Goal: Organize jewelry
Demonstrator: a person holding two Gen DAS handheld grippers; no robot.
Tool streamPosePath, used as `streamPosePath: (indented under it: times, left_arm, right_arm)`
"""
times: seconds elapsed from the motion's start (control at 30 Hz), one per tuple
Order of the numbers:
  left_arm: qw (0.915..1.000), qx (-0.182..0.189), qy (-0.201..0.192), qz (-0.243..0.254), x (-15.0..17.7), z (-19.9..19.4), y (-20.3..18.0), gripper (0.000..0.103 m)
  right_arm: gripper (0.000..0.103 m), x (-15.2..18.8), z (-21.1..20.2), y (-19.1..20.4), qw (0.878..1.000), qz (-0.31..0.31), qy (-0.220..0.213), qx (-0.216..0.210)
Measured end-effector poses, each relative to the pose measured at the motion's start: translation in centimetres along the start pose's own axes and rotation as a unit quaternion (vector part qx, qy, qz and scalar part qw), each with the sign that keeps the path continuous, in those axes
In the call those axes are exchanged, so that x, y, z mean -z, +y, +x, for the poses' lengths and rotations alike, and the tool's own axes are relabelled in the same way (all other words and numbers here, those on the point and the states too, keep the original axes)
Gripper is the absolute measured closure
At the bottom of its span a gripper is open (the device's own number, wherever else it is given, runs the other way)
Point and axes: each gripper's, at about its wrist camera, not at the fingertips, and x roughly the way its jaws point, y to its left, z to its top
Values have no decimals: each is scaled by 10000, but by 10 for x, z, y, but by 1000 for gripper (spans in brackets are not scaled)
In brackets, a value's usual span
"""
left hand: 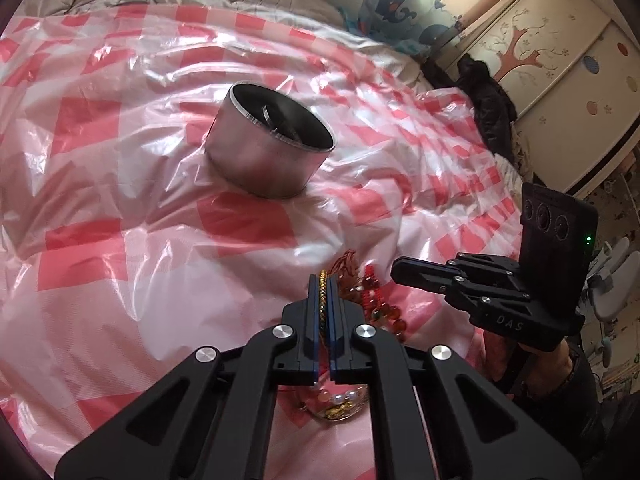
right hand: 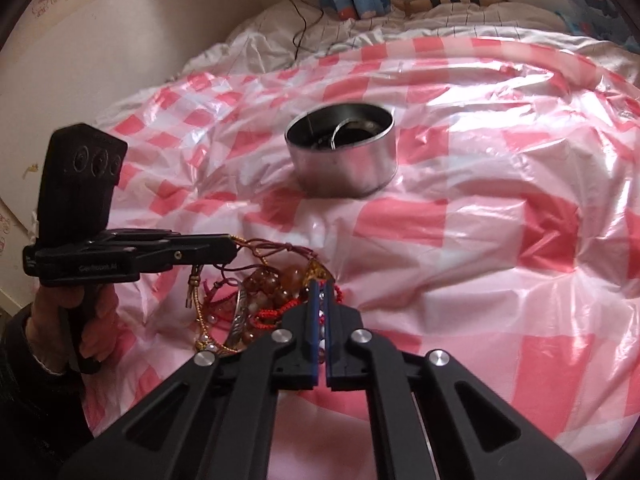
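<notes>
Both hands [right hand: 86,320] angled downward — fingers [left hand: 313,300] pinching jewelry [right hand: 256,300].

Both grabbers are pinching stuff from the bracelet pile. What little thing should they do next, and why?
Probably lift the left gripper a little, slowly. It is shut on a gold braided bracelet, and the right gripper is shut on a beaded strand in the same tangled jewelry pile. A gentle lift shows whether they separate before going to the metal tin.

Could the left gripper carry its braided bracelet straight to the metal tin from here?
Probably yes: the left gripper, shut on the braided bracelet, faces the open-topped metal tin across bare plastic sheet.
</notes>
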Motion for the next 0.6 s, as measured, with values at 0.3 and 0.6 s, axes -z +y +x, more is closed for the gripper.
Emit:
streamPosePath:
  times: [0.3, 0.6]
  left_arm:
    - [9996, 37, 58, -275, 0, 4, 10, 99]
    - [9987, 185, 43, -468, -1, 6, 17, 98]
  right_arm:
    - [50, 1, 15, -1, 9999, 52, 146, -4]
    - [97, 1, 14, 5, 9997, -136, 178, -37]
